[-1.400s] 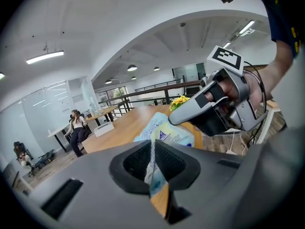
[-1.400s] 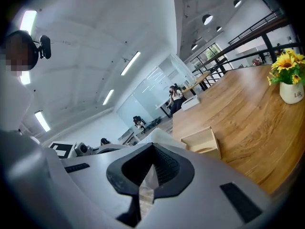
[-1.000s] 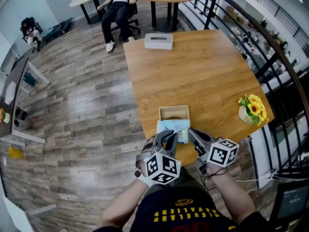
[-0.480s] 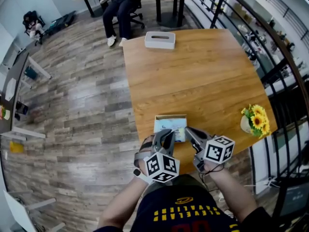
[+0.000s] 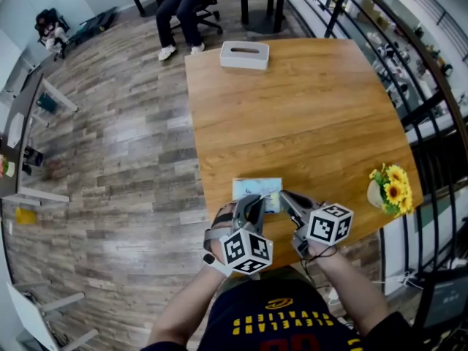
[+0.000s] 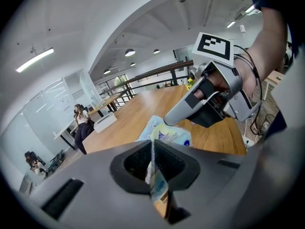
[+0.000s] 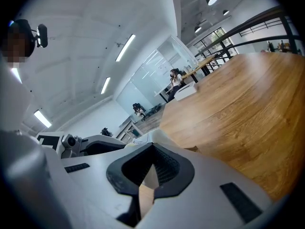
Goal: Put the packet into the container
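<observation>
**Over the container, the packet is now covering it**

At the near edge of the wooden worktop [image 5: 292, 108], the left gripper [image 5: 252, 200] and the right gripper [image 5: 284, 194] are holding the pale blue packet [image 5: 256, 189] from its two near corners. The left fingers are pinching the packet's edge and are closing on it a little more. The right fingers are pressed together on a thin pale bit of the packet's right edge.

A second ago the open wooden container was showing just beyond the packet. Now the packet is lying flat across it, and the head view is no longer showing the container. Both grippers are sitting a little farther forward than before.

A white tissue box [image 5: 245, 55] is resting at the far end, and yellow flowers [image 5: 391, 185] are standing at the right edge.
</observation>
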`<action>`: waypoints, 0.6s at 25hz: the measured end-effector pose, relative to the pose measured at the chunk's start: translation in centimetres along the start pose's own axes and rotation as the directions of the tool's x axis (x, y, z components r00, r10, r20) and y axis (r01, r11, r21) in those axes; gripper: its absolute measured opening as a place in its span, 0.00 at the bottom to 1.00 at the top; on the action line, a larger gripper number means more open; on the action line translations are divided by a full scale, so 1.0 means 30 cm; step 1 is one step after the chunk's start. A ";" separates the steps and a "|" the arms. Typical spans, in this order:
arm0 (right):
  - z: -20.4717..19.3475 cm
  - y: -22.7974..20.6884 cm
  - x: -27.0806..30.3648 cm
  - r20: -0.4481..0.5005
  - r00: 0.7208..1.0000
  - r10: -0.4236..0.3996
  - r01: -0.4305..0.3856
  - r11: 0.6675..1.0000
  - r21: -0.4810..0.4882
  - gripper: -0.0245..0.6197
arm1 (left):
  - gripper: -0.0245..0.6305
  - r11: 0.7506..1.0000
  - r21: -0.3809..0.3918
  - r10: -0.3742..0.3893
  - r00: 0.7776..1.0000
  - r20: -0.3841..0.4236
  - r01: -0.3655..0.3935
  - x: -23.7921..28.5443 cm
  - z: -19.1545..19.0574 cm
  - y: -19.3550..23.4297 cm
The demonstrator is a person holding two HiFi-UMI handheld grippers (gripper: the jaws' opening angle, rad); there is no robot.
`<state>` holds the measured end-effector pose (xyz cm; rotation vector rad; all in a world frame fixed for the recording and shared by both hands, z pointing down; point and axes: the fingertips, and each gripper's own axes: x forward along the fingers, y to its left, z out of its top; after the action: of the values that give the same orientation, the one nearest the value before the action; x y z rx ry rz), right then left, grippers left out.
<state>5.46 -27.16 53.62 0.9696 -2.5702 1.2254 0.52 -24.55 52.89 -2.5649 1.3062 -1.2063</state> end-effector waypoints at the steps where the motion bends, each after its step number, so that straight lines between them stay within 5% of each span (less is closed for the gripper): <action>1: -0.005 -0.010 0.004 -0.006 1.000 -0.002 0.002 1.000 0.001 0.05 | 0.07 1.000 0.001 -0.002 1.000 -0.005 0.002 0.007 -0.004 -0.004; 15: -0.100 -0.135 0.062 -0.086 0.995 -0.047 0.048 0.999 0.012 0.05 | 0.07 0.999 0.015 -0.040 0.996 -0.080 0.041 0.122 -0.099 -0.057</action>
<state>5.98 -27.75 58.93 0.9537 -2.4622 1.2462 1.05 -25.09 57.84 -2.5691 1.2586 -1.3341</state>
